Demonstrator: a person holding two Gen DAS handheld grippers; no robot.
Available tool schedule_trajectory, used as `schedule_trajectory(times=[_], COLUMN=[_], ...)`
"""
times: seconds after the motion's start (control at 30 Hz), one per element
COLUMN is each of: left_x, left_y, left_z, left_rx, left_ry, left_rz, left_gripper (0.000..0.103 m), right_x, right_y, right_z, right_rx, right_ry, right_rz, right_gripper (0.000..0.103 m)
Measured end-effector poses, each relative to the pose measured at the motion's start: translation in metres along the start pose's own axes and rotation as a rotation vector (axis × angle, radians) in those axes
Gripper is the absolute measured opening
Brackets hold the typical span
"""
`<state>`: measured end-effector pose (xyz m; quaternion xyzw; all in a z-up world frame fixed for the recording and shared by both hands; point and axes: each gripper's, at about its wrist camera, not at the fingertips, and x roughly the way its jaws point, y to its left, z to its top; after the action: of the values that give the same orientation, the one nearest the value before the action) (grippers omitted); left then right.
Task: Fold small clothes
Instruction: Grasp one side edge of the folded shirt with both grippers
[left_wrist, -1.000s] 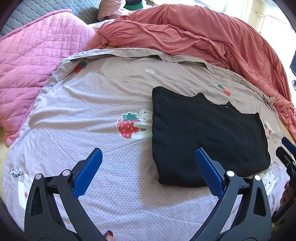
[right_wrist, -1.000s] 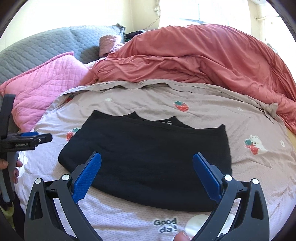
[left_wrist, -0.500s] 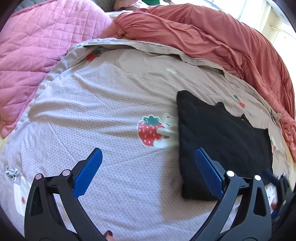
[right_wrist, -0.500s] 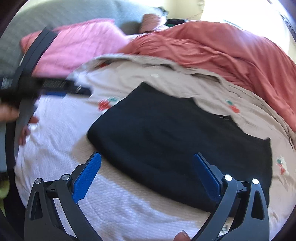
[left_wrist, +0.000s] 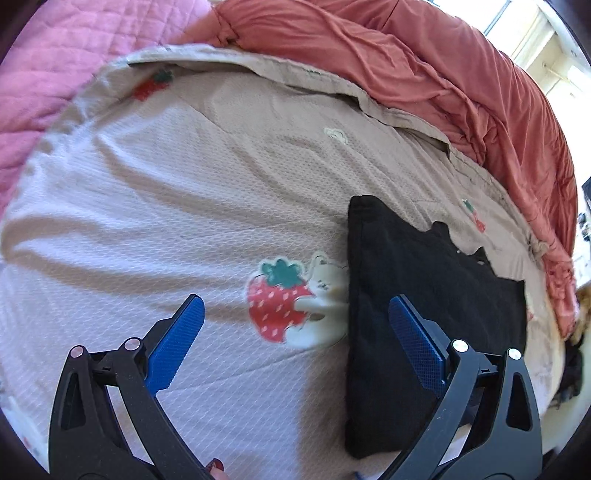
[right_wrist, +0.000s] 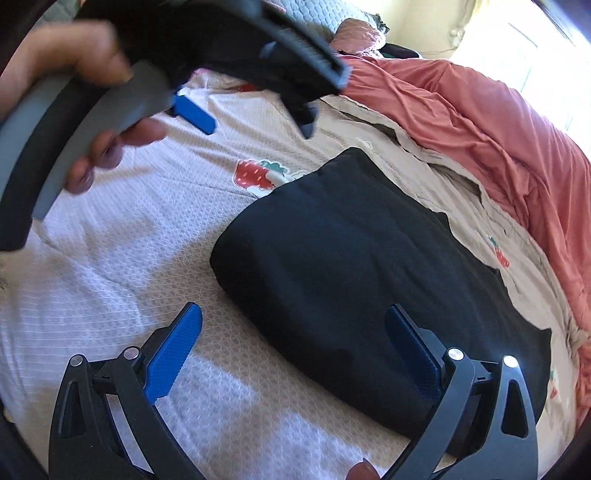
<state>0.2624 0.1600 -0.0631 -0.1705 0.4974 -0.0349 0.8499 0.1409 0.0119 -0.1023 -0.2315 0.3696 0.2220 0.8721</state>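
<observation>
Hovering wide-open, both the left gripper (left_wrist: 293, 325) and right gripper (right_wrist: 293, 332) hold nothing; black garment (right_wrist: 354, 266) looks soft, limp: pinch its near-left corner.

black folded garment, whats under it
The black folded garment lies on the printed bed cover. Its edge overlaps a strawberry-and-bear print. Whatever sits beneath the garment itself is covered.

Blurred: the left tool (right_wrist: 207, 110) and the hand (right_wrist: 74, 92) gripping it. Hidden behind the right tool (right_wrist: 293, 341): the near corner of the black garment (right_wrist: 351, 258).
</observation>
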Motion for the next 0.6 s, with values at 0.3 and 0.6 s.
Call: schedule_trajectory(times=[0.3,0.6], left_x=[0.031,0.065], left_y=[-0.009,-0.016], left_z=[0.018,0.016], left_rx=[-0.044,-0.168], left_ry=[0.08,0.192], left_rz=[-0.12,-0.311], left_gripper=[0.093,0.076], right_x=[0.018,-0.005], right_y=[-0.01,-0.037], right_z=[0.001,-0.003], right_rx=[0.024,0.137], right_ry=[0.002,-0.098], right_rz=[-0.033,0.077], right_gripper=[0.086,0.009])
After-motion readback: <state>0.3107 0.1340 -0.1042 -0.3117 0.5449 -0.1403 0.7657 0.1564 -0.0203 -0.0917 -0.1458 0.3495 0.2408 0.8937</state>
